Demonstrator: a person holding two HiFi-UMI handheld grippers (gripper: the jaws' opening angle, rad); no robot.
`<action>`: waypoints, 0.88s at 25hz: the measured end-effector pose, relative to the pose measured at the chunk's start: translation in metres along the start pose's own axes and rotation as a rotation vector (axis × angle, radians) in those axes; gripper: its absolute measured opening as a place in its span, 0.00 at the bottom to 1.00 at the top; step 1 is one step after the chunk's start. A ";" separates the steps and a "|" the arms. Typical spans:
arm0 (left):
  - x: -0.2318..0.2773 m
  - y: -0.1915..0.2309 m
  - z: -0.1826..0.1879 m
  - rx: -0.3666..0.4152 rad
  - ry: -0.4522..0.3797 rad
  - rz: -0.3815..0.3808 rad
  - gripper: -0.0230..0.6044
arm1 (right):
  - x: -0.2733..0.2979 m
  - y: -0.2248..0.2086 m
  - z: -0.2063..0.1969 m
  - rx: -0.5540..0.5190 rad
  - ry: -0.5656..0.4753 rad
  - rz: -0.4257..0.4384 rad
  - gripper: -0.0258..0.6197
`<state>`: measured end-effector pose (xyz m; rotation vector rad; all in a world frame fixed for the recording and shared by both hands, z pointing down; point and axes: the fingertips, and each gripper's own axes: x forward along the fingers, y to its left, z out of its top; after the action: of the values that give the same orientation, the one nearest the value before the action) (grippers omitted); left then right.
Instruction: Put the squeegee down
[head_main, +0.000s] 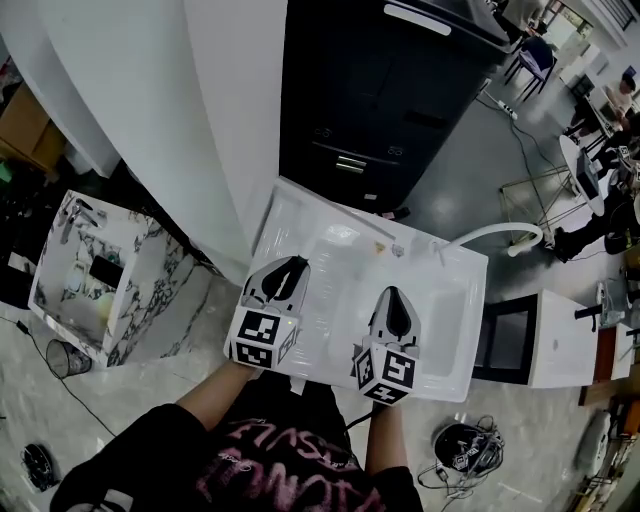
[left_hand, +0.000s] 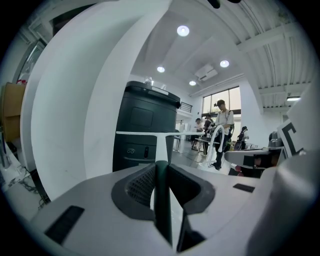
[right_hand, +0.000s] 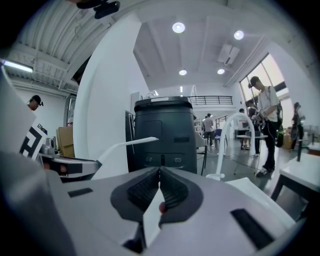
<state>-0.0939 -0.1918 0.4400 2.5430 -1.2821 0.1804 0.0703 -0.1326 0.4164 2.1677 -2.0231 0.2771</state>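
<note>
Looking down, we see our two tools side by side over the white counter (head_main: 340, 250), near its front edge. The left hand-held gripper (left_hand: 161, 167) is closed on the handle of the squeegee (left_hand: 159, 134). The white stem rises out from between the jaws, and the long blade lies crosswise at its far end, level, in front of a dark cabinet (left_hand: 145, 135). From the right side the squeegee shows as a pale bar slanting up beside the left tool. We cannot tell whether its blade touches the counter. The right hand-held gripper (right_hand: 159, 172) has its jaws pressed together, holding nothing. A white curved faucet (head_main: 497, 236) stands at the counter's far right corner.
</note>
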 end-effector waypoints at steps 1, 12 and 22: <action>0.001 0.000 0.001 0.001 -0.002 0.007 0.17 | 0.002 0.000 0.001 -0.004 -0.001 0.009 0.07; 0.010 -0.007 0.018 0.038 -0.014 0.113 0.17 | 0.028 -0.019 0.015 -0.007 -0.017 0.123 0.07; 0.027 -0.022 0.033 0.069 -0.024 0.154 0.17 | 0.041 -0.052 0.022 0.022 -0.029 0.151 0.07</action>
<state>-0.0604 -0.2098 0.4107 2.5093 -1.5073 0.2301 0.1257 -0.1739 0.4051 2.0457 -2.2132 0.2898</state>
